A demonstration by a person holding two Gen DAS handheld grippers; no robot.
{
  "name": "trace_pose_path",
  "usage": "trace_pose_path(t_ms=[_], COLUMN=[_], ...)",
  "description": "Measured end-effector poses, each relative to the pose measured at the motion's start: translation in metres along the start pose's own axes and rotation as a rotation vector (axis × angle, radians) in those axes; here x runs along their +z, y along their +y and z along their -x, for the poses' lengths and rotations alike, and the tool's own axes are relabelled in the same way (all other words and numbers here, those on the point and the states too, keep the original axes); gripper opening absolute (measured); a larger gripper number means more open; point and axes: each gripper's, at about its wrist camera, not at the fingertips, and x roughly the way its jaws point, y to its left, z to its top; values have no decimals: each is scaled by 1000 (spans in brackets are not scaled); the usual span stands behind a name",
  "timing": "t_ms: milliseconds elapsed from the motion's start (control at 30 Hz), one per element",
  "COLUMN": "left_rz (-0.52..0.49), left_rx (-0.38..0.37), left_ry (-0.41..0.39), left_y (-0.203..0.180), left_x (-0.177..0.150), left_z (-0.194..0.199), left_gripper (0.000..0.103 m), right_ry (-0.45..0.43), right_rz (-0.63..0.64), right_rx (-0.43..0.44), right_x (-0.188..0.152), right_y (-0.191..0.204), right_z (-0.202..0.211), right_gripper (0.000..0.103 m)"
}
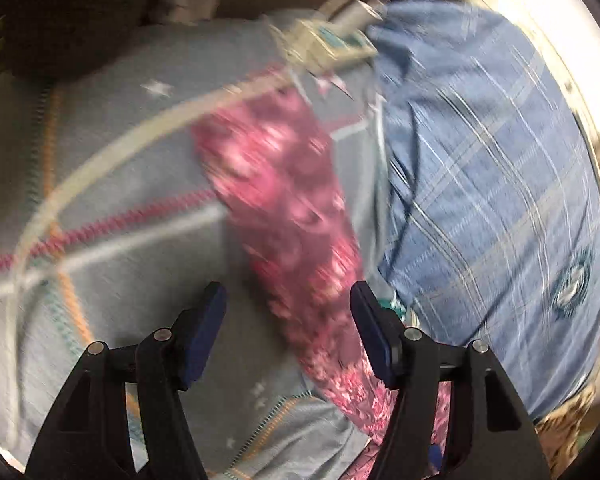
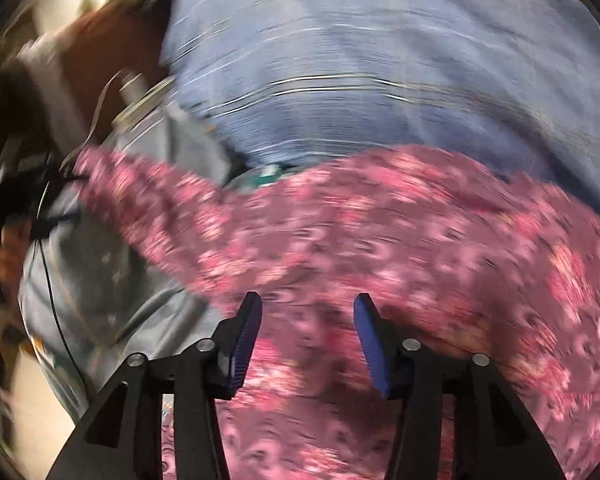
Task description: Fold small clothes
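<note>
Grey bedding with stitched coloured lines covers the surface under both tools, blurred. Ahead of the left gripper, whose jaws stand spread and empty, a pink floral garment lies in a long strip beside a blue plaid cloth. The right gripper hangs spread over the same pink fabric, pinching nothing.

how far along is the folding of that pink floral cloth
Done: the pink floral cloth lies as a narrow band on the grey patterned sheet, so it looks folded at least once. In hand: nothing; the left gripper and right gripper are both open above it. Left: any further folds; blur hides its edges.
</note>
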Motion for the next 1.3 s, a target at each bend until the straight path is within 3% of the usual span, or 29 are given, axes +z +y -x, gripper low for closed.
trace_pose_path(t_ms=[67, 300, 467, 600, 667, 767, 867, 933, 967, 1000, 1067, 1300], left_rz=[40, 37, -16, -17, -28, -44, -32, -25, -32, -47, -81, -170], left_rx=[-41, -34, -1, -37, -35, -43, -40, -49, -51, -50, -48, -91], left_ry=[5, -9, -18, -13, -15, -7, -7, -9, -13, -20, -40, -104], left_y=[9, -5, -24, -28, -31, -32, -26, -22, -23, -25, -30, -59], left_x=[10, 27, 30, 29, 27, 23, 25, 25, 25, 24, 20, 1], left_z=[2, -9, -21, -31, -34, -38, -39, -39, -37, -35, -29, 1], left_gripper=[63, 64, 64, 63, 54, 22, 11, 7, 5, 5, 4, 3], right_ry=[3, 18, 29, 29, 38, 56, 59, 63, 64, 60, 56, -30], right_rz=[52, 158, 198, 198, 222, 272, 300, 320, 330, 340, 335, 202], right_rx=[5, 27, 15, 28, 23, 4, -7, -21, -28, -42, -47, 39], right_x=[1, 6, 12, 11, 11, 13, 16, 17, 18, 19, 22, 26], right_y=[17, 65, 79, 82, 85, 96, 107, 114, 116, 119, 118, 91], right_z=[-6, -34, -56, -59, -66, -80, -93, -101, -104, -107, -108, -70], right_gripper=[57, 57, 57, 58, 59, 59, 59, 56, 49, 31, 11, 3])
